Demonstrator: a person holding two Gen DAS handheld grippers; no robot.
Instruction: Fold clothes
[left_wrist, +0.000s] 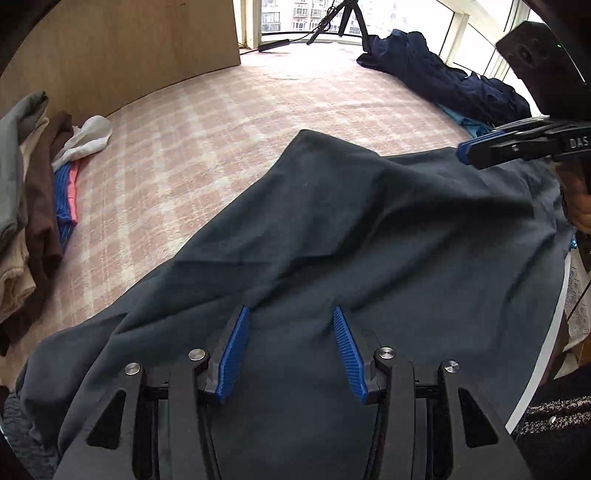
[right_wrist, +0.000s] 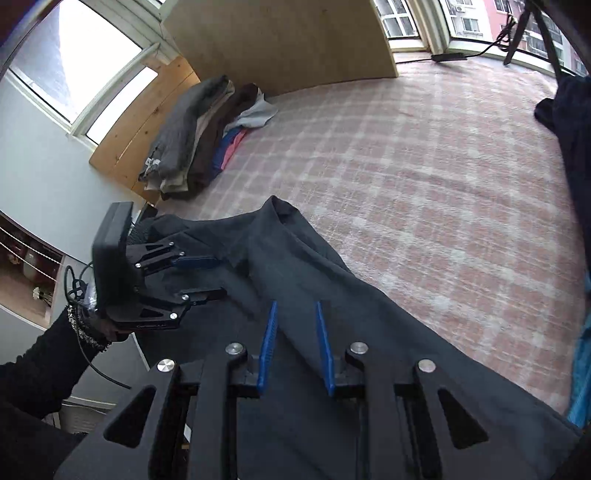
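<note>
A dark charcoal garment (left_wrist: 351, 229) lies spread and wrinkled over the pink plaid bed cover (left_wrist: 221, 122), one corner pointing toward the far side. My left gripper (left_wrist: 291, 310) hovers open just over its near part, blue pads (left_wrist: 232, 354) wide apart, nothing between them. In the right wrist view the same garment (right_wrist: 332, 295) runs diagonally, and my right gripper (right_wrist: 295, 304) stands open over a fold ridge, with a narrower gap. The left gripper (right_wrist: 207, 278) shows there at the garment's left edge, held by a hand in a black sleeve (right_wrist: 37, 369). The right gripper (left_wrist: 467, 149) shows side-on at the right.
A stack of folded clothes (left_wrist: 33, 206) (right_wrist: 192, 140) sits at the bed's left edge beside a white cloth (left_wrist: 88, 136). A navy clothes heap (left_wrist: 443, 74) lies far right by the windows. A wooden panel (left_wrist: 129, 48) and a tripod (left_wrist: 347, 18) stand behind.
</note>
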